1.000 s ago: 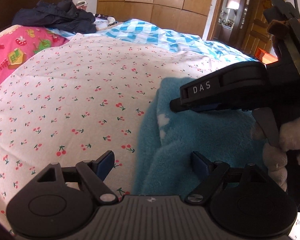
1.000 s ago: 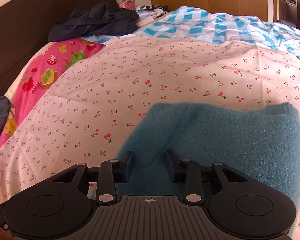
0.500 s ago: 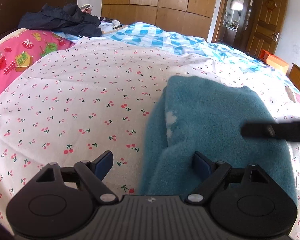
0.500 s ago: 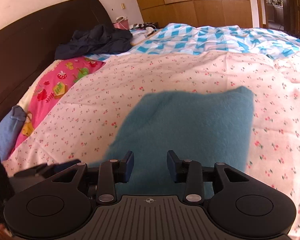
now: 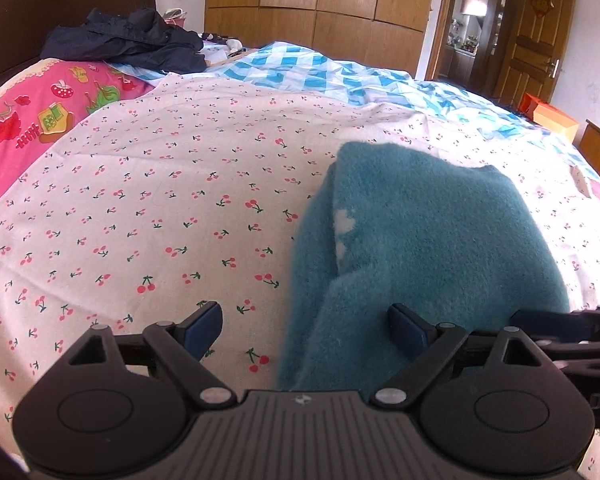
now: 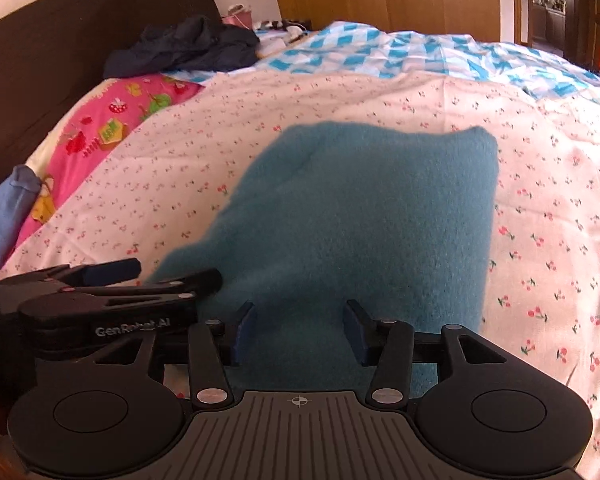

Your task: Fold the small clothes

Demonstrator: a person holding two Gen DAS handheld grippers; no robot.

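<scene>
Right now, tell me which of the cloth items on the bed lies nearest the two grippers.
The fuzzy teal garment, folded on the cherry-print sheet, directly before both grippers. The dark jacket is heaped far off by the headboard, and the light blue cloth sits at the bed's edge.

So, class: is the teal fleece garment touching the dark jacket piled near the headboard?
Apart. In the right wrist view, the teal fleece garment lies on the cherry-print sheet, and a wide stretch of sheet separates it from the dark jacket.

right tool (image 6: 298, 332): just opening, empty | teal garment (image 6: 364, 216): folded, on bedsheet (image 6: 540, 200)
</scene>
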